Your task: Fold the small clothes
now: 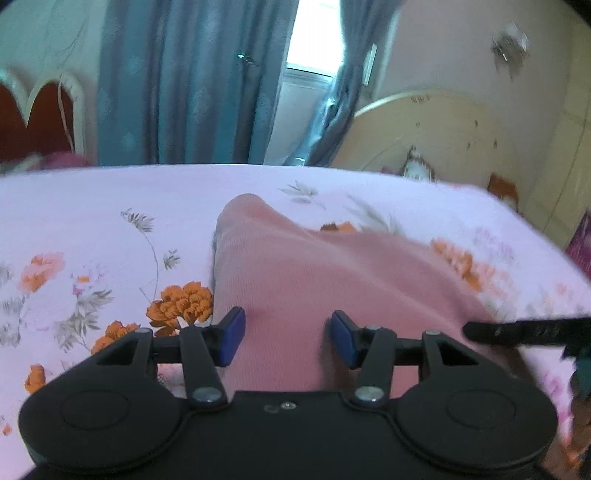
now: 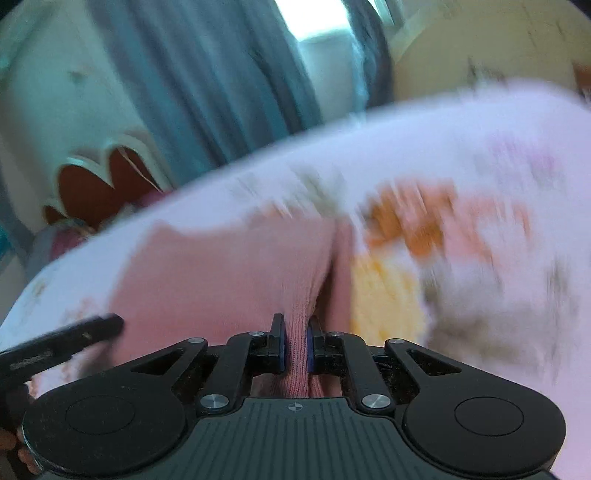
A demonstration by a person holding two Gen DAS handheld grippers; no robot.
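Note:
A small pink ribbed garment (image 1: 295, 273) lies on a floral bedsheet (image 1: 92, 221), stretching away from me toward the far side. My left gripper (image 1: 288, 336) is open, its blue pads apart just above the near part of the garment, holding nothing. My right gripper (image 2: 295, 349) is shut on a bunched fold of the pink garment (image 2: 229, 269), and the cloth rises into its pads. The right wrist view is blurred by motion. A yellow patch (image 2: 384, 295) shows beside the cloth there. A finger of the right gripper (image 1: 517, 332) shows at the right in the left wrist view.
The pale pink bedsheet with orange flowers covers the bed. Blue curtains (image 1: 192, 85) and a bright window (image 1: 314, 33) stand beyond the far edge. A red headboard (image 1: 37, 118) is at far left. A cream round board (image 1: 436, 129) is at far right.

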